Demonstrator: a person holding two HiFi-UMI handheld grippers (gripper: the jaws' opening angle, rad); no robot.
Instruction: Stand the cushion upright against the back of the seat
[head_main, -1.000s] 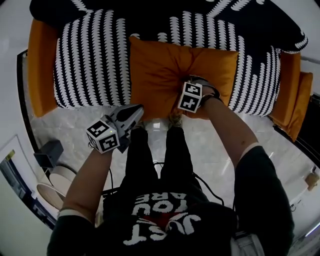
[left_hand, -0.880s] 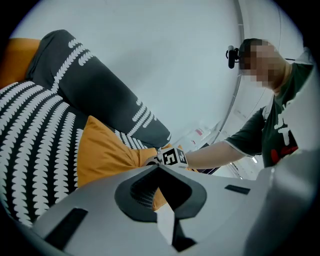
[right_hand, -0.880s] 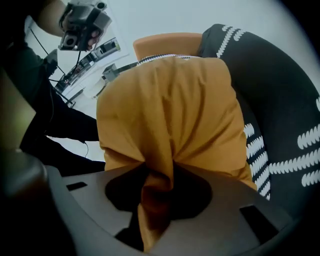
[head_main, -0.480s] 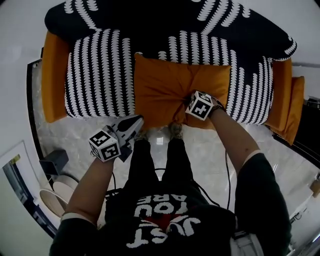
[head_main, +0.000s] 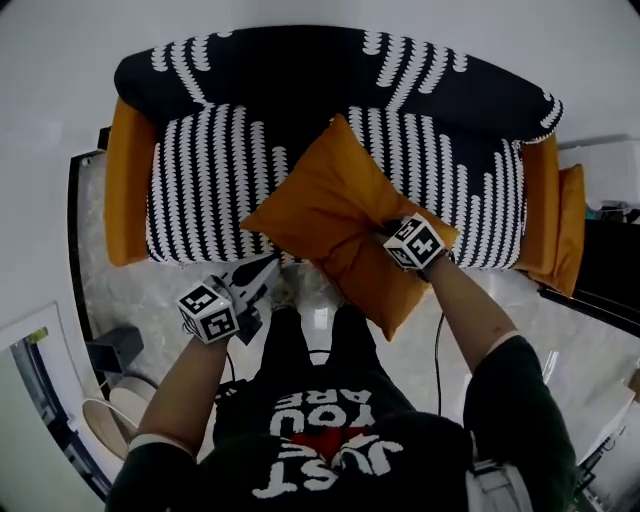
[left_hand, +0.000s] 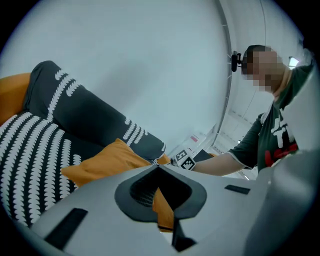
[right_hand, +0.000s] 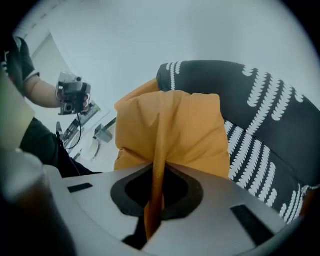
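Starting at the left, the sofa (head_main: 200, 170) has an orange arm (head_main: 128, 190) and a seat with black and white stripes. Just in front of the seat, the left gripper (head_main: 268, 264) points up at the near edge of the orange cushion (head_main: 320, 210). Its jaws are pressed together, and the left gripper view shows a thin strip of orange cloth caught between them. Its marker cube (head_main: 208, 310) sits lower down, over the shiny pale floor (head_main: 130, 290).

In the middle, the cushion is held up and tipped like a diamond. One corner points at the dark back of the sofa. The lowest corner hangs past the front of the seat, near the person's legs (head_main: 300, 340). The cushion is over the front part of the seat and is not standing against the back.

Next, on the right side of the cushion, the right gripper (head_main: 388, 235) bites into it. Its jaws are closed tight on a fold of the orange cloth, and the right gripper view shows that fold running straight between them, with the puffy cushion bulging above.

At the far right is the other orange arm (head_main: 540, 200) of the sofa.
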